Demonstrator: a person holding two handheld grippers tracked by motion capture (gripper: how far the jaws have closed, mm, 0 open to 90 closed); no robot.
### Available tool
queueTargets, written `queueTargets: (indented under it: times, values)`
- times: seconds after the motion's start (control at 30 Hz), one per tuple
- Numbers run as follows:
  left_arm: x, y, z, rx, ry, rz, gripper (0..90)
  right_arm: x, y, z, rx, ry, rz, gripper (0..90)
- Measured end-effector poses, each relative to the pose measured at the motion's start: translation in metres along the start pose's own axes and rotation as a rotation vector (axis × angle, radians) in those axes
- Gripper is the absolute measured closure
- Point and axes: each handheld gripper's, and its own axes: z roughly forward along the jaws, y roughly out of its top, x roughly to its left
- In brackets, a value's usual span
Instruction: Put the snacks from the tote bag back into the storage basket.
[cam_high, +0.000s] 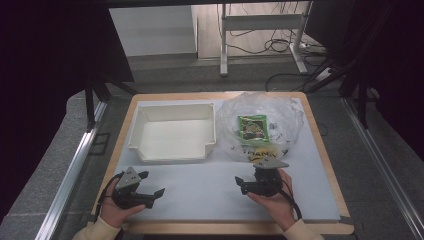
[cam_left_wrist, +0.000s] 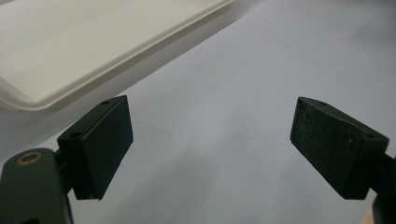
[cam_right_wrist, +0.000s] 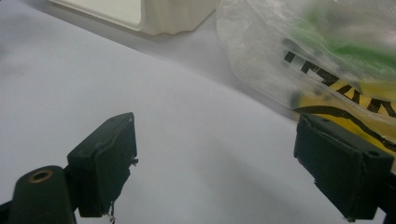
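A clear plastic bag (cam_high: 229, 120) lies at the back right of the white sheet, with a green snack packet (cam_high: 253, 127) inside it and yellow and black print near its front edge. My right gripper (cam_high: 250, 175) rests just in front of the bag, open and holding nothing. In the right gripper view, the right gripper (cam_right_wrist: 215, 158) has the bag (cam_right_wrist: 327, 56) just beyond its right jaw. My left gripper (cam_high: 152, 184) sits at the front left, open and holding nothing. Bare sheet lies between the jaws of the left gripper (cam_left_wrist: 210, 135).
A white plastic tray (cam_high: 172, 152) stands at the back left with nothing in it, and its rim (cam_left_wrist: 70, 51) lies just ahead of the left gripper. The wooden table edge (cam_high: 325, 150) frames the white sheet. Grey floor, a metal frame and cables lie beyond.
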Motion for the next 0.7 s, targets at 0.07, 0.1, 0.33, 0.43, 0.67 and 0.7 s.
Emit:
queueTargets:
  times: [0.07, 0.1, 0.33, 0.43, 0.67, 0.7]
  values:
    - [0.0, 0.0, 0.0, 0.001, -0.001, 0.0, 13.2, 0.0, 0.001, -0.001, -0.001, 0.004, 0.0, 13.5]
    - [0.0, 0.0, 0.0, 0.002, 0.0, 0.0, 13.2, 0.0, 0.001, -0.001, -0.003, 0.008, 0.0, 13.5]
    - [0.001, 0.0, 0.0, 0.002, 0.001, -0.001, 13.1, 0.002, 0.006, -0.006, -0.024, 0.026, -0.002, 15.2]
    - [0.001, 0.0, 0.0, 0.001, 0.002, -0.001, 13.1, 0.003, 0.009, -0.009, -0.033, 0.032, 0.0, 15.7]
    - [0.001, 0.0, 0.0, 0.007, 0.005, -0.002, 13.1, 0.007, 0.019, -0.013, -0.053, 0.03, -0.023, 16.0]
    - [0.001, 0.0, 0.0, 0.007, 0.006, -0.003, 13.2, 0.007, 0.021, -0.013, -0.052, 0.029, -0.027, 16.0]
